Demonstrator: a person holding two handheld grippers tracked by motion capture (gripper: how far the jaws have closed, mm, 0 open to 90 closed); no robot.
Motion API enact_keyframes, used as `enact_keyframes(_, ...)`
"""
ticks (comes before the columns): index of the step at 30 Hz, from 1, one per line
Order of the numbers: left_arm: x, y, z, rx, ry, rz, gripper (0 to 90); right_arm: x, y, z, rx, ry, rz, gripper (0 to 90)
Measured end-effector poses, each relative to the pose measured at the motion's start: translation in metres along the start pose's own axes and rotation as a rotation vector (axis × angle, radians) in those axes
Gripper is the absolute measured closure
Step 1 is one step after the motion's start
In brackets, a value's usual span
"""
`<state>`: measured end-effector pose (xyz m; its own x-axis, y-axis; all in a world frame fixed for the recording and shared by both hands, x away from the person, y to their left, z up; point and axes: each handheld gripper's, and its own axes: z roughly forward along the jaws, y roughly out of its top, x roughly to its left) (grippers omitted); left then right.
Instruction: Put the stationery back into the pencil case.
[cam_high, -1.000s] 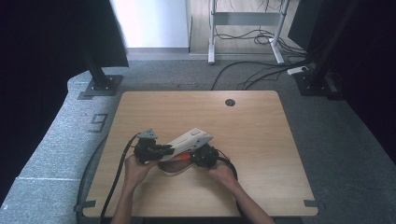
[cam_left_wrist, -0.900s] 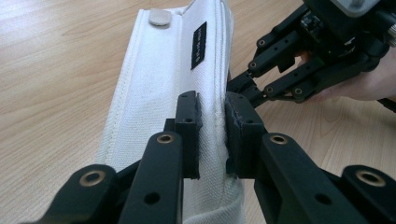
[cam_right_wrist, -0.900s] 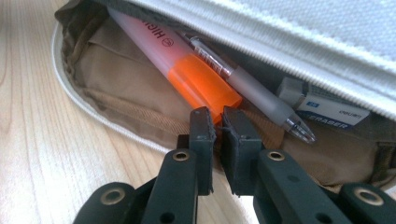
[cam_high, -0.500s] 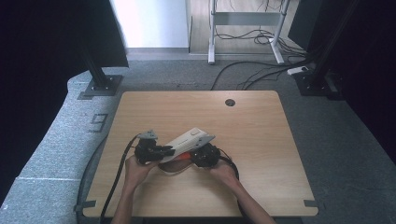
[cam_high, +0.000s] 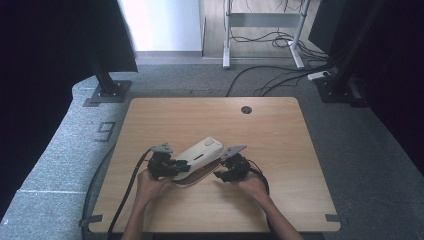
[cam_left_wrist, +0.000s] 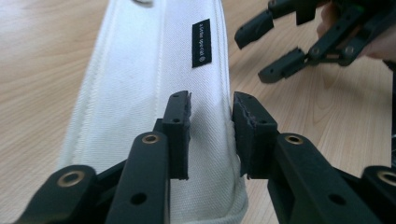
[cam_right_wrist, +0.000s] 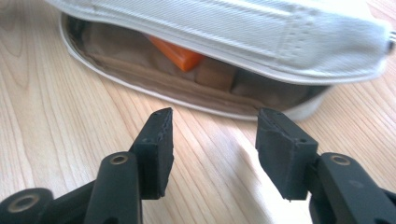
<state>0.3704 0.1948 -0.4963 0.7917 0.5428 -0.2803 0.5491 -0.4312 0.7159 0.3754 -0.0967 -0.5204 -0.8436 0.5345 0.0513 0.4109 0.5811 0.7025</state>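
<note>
Two grippers sit close to you near the front half of the table (cam_high: 280, 150), with the white pouch (cam_high: 200, 152) lying between them. Your left gripper (cam_left_wrist: 211, 135) has its jaws narrowly parted astride the pouch's near fabric edge; the pads look close to the cloth on both sides, but you cannot tell from here whether they truly pinch it or merely straddle it. Your right gripper (cam_right_wrist: 212, 149) stands wide open and holds nothing, its jaws resting low over bare wood just short of the pouch's open mouth. Inside that mouth you can see a brown lining and an orange item (cam_right_wrist: 175, 53) tucked under the raised upper flap. By the look of it, the opening is done and the contents are exposed, while reaching in and drawing the orange item out is left to do. For room, you have bare wood to the right and beyond the pouch, all the way to the far edge with its cable hole (cam_high: 246, 109); the front edge lies near your hands, so keep any pull directed away from it.
</note>
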Motion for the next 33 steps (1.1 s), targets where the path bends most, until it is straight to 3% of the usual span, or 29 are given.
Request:
enact_keyframes(9,-0.004,-0.007,0.013,0.032,-0.007,0.01,61.5,-0.011,-0.014,-0.005,-0.004,0.003,0.032,39.6)
enact_keyframes(12,-0.005,-0.008,0.015,0.018,-0.004,0.021,57.7,-0.011,-0.015,-0.004,-0.01,0.012,0.038,37.5)
enact_keyframes(15,-0.005,-0.008,0.013,0.009,-0.002,0.027,52.2,-0.01,-0.015,-0.003,-0.009,0.016,0.038,35.9)
enact_keyframes(21,-0.009,-0.008,0.01,-0.009,-0.014,0.08,39.4,-0.012,-0.016,-0.004,-0.015,0.024,0.045,32.4)
enact_keyframes(27,-0.013,-0.007,0.0,-0.026,-0.021,0.088,29.2,-0.014,-0.017,-0.011,-0.036,0.034,0.044,26.7)
enact_keyframes(33,-0.013,-0.009,-0.012,-0.046,-0.009,0.074,18.2,-0.013,-0.018,-0.018,-0.03,0.007,0.034,17.7)
